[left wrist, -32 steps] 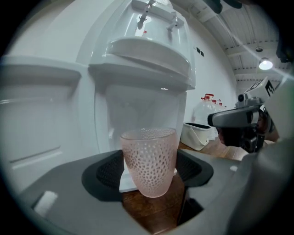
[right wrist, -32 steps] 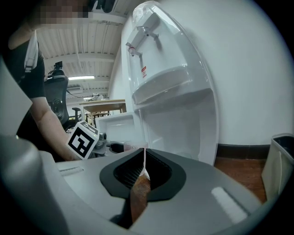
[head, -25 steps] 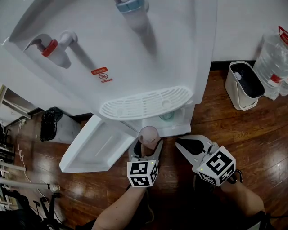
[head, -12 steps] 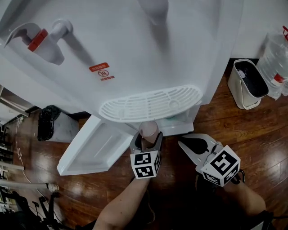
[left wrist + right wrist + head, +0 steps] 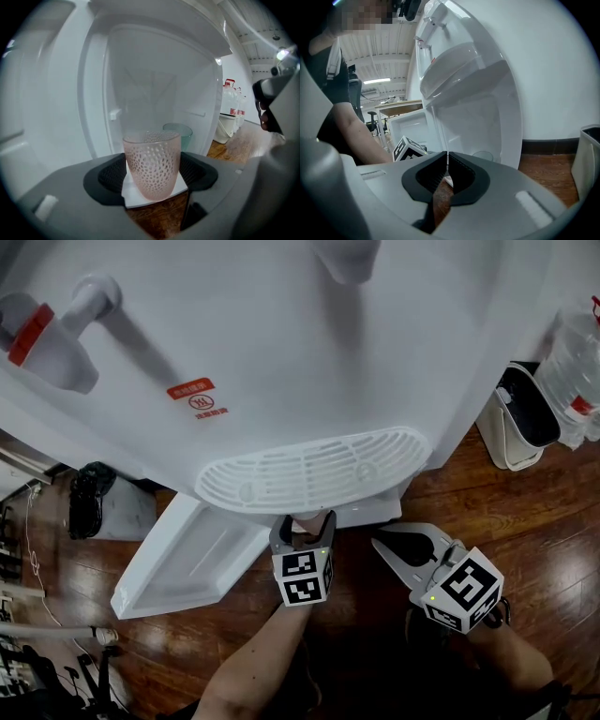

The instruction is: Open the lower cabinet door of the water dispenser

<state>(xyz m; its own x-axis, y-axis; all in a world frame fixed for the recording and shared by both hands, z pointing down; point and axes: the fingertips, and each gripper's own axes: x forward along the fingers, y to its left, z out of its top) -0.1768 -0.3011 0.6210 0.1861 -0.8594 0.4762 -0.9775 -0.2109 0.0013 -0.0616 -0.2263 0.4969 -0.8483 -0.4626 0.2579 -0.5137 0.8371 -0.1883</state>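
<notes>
The white water dispenser [image 5: 281,362] fills the head view; its lower cabinet door [image 5: 192,554] stands swung open to the left. My left gripper [image 5: 305,523] is shut on a pink dimpled cup [image 5: 152,161], held upright at the cabinet opening, just under the drip tray [image 5: 314,470], which hides most of the cup from above. In the left gripper view a teal cup [image 5: 180,133] stands inside the white cabinet behind it. My right gripper [image 5: 398,545] hangs to the right over the floor, its jaws shut with nothing between them.
A white bin [image 5: 525,418] and large water bottles [image 5: 577,352] stand on the wooden floor at the right. A black object [image 5: 89,498] and cables lie at the left. A person's arm [image 5: 351,126] shows in the right gripper view.
My left gripper has moved forward and down with the pink cup, which now sits under the drip tray. The right gripper has stayed where it was.
</notes>
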